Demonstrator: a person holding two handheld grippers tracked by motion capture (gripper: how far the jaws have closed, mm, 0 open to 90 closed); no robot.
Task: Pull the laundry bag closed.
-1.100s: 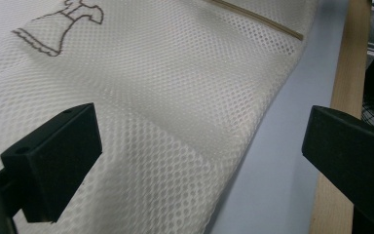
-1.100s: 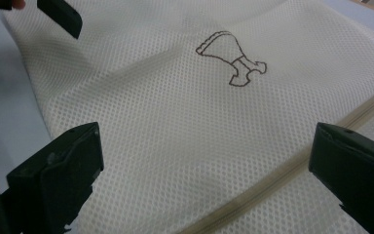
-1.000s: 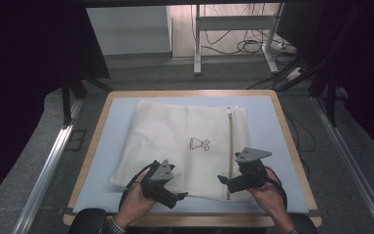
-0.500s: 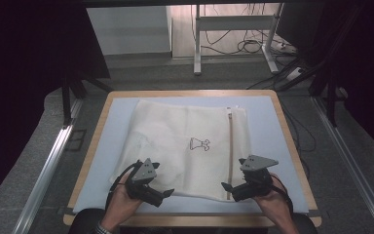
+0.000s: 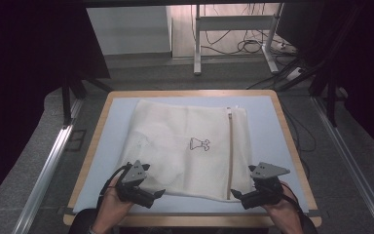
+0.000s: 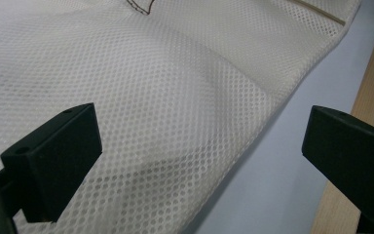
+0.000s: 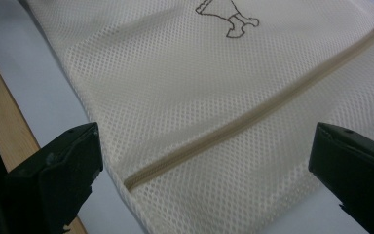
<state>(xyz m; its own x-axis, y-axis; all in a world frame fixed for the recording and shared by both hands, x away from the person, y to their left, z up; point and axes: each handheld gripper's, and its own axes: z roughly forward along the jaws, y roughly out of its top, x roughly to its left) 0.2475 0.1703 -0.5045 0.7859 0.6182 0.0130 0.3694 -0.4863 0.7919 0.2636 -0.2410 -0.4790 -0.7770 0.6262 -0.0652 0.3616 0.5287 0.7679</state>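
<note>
Setting: lab or test workshop, we judge. At centre, a wood-rimmed table with a pale blue mat. At 12 o'clock, a metal-legged bench over loose floor cables. At 9 and 3 o'clock, aluminium rails on grey carpet; dark curtain at 10 o'clock.

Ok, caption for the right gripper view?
Open right gripper poised over the mesh bag's zipper end.

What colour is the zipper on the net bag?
The zipper is beige, a bit darker than the cream mesh bag. It shows best in the right gripper view.
</note>
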